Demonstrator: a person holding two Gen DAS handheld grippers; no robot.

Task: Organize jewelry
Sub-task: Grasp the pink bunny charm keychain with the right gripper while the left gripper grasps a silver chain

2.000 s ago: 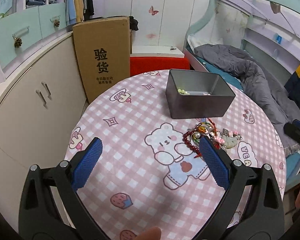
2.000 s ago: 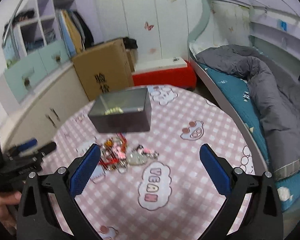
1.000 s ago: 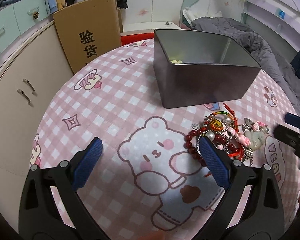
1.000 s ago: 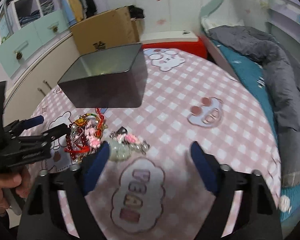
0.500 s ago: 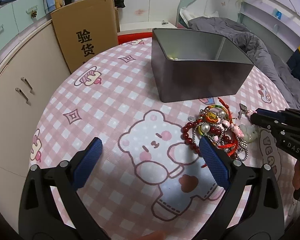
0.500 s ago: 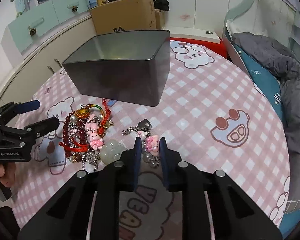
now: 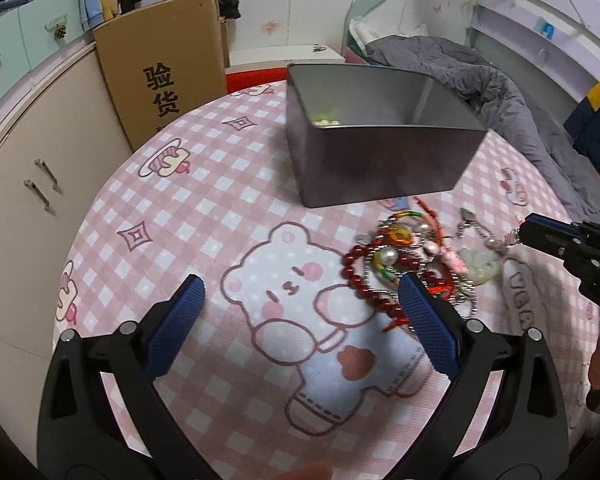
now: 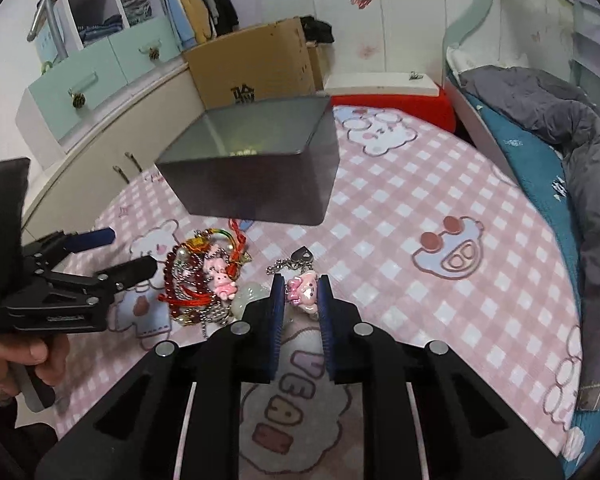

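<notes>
A tangle of jewelry [image 7: 404, 264] [image 8: 196, 280] lies on the pink checked tablecloth in front of a grey metal tin [image 7: 380, 168] [image 8: 252, 184]: red beads, pearls, chains, pink charms and a pale jade pendant [image 8: 252, 294]. My right gripper [image 8: 302, 292] [image 7: 526, 232] is shut on a pink bunny charm [image 8: 305, 289], just right of the pile. The charm's ball chain and heart pendant [image 8: 303, 256] trail off beyond the fingertips. My left gripper [image 7: 300, 288] [image 8: 130, 251] hovers open above the tablecloth, its right finger over the pile's near edge, holding nothing. Pale beads [image 7: 326, 122] lie inside the tin.
The round table [image 7: 204, 208] ends close at left and right. A cardboard box [image 7: 160, 76] leans on cabinets [image 7: 32, 184] to the left. A bed with a grey duvet [image 8: 560, 128] runs along the right. A red-topped stool [image 8: 400, 104] stands behind the table.
My right gripper came down at the pile's right side, shut its jaws on the pink bunny charm and rose slightly. My left gripper moved in toward the pile, staying open.
</notes>
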